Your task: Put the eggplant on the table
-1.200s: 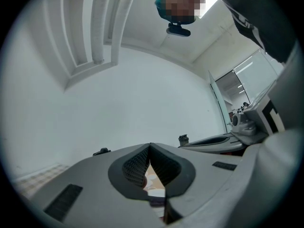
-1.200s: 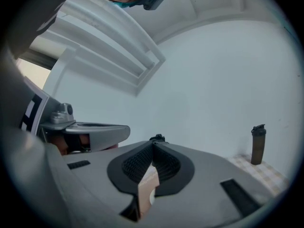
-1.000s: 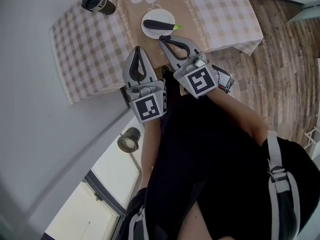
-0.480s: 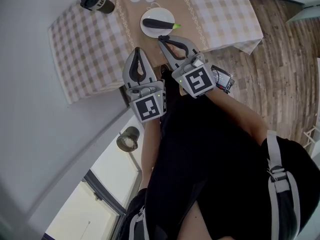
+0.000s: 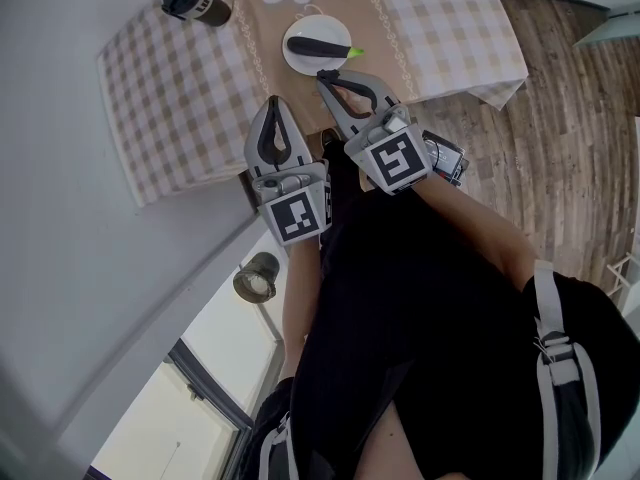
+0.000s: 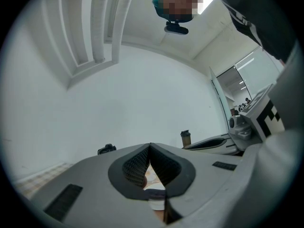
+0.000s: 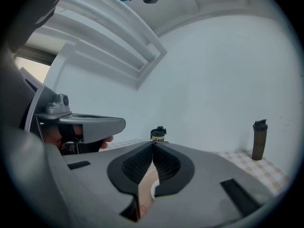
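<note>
Head view shows the eggplant (image 5: 318, 45) lying across a white plate (image 5: 305, 26), green stem end toward the right, and the plate stands on the table (image 5: 170, 88) with its checked cloth. So the eggplant rests on the plate, not on the cloth itself. Over the last second neither of them has shifted. What has changed is small and lies with the tools: in both gripper views the background has slid a little, so that a bottle now stands clear above each set of jaw tips where only its cap showed before. I read that as both tools being re-aimed slightly toward the table, with nothing gained for the eggplant. The left gripper (image 5: 272, 100) and the right gripper (image 5: 322, 74) hang near the table's near edge, short of the plate, each with its jaws pressed together on nothing, as they were a second ago. Counted: one eggplant, one plate, one table, two grippers. The head view shows one dark bottle (image 5: 195, 0) on the cloth, while the right gripper view shows two, a capped one (image 7: 158, 133) and a taller dark one (image 7: 259, 139).
</note>
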`<state>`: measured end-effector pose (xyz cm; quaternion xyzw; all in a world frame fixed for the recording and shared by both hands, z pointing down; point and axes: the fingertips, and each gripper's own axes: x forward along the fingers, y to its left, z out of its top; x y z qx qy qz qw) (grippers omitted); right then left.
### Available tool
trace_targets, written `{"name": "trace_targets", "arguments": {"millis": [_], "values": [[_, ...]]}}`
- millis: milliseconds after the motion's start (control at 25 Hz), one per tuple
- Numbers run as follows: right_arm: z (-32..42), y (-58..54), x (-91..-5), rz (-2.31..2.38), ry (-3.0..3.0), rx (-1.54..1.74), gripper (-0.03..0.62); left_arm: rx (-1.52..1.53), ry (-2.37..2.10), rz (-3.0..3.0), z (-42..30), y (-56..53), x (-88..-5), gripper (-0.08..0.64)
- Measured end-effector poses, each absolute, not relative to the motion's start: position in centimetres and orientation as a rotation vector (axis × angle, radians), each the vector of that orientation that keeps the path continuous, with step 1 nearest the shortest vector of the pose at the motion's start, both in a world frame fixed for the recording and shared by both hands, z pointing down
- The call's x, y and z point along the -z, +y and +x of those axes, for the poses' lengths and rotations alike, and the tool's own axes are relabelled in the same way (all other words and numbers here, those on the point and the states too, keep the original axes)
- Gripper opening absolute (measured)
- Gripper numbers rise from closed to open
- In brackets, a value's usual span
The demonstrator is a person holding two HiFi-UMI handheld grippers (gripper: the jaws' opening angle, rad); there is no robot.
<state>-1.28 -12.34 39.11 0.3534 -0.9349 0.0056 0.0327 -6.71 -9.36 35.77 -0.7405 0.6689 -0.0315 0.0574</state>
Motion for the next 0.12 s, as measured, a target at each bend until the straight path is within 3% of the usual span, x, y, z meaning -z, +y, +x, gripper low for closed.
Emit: {"name": "trace_targets", "arguments": {"millis": [120], "values": [[-1.49, -12.35, -39.31, 1.077, -2.873, -0.001, 0.003, 0.103, 2.03, -2.246, -6.91, -9.47, -35.98, -0.011]]}}
